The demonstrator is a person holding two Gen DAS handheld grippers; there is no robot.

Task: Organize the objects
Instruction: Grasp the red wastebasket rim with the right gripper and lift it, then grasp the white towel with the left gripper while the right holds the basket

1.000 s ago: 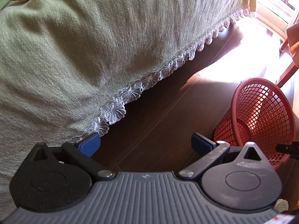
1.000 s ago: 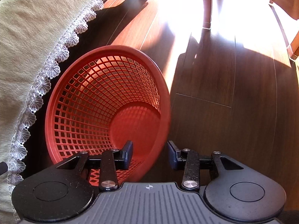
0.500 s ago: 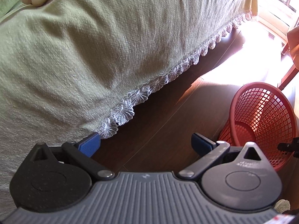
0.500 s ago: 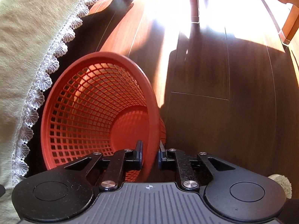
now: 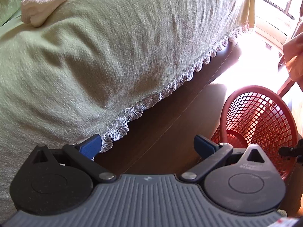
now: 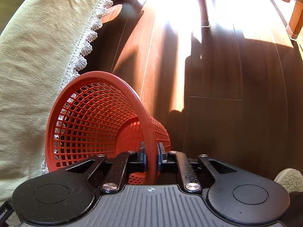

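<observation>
A red mesh basket (image 6: 90,121) is tipped beside the bed, its mouth facing the right wrist camera. My right gripper (image 6: 151,156) is shut on the basket's rim, one pad inside and one outside. The same basket (image 5: 263,117) shows at the right of the left wrist view, with a bit of the right gripper at its edge. My left gripper (image 5: 146,146) hangs open over the dark wood floor beside the bed's lace hem, nothing between its blue pads. A cream knitted item (image 5: 41,1) lies on the bed at the upper left.
A pale green bedspread (image 5: 113,47) with a white lace hem (image 5: 151,98) fills the left side. Wooden furniture legs (image 6: 203,9) stand on the sunlit floor ahead. A fluffy slipper (image 6: 289,178) shows at the lower right. Peach fabric (image 5: 295,60) hangs at the right edge.
My right gripper closed on the basket's rim and rose, tilting the basket up off the floor. The left gripper stayed open and lifted a little, showing more of the bed.
</observation>
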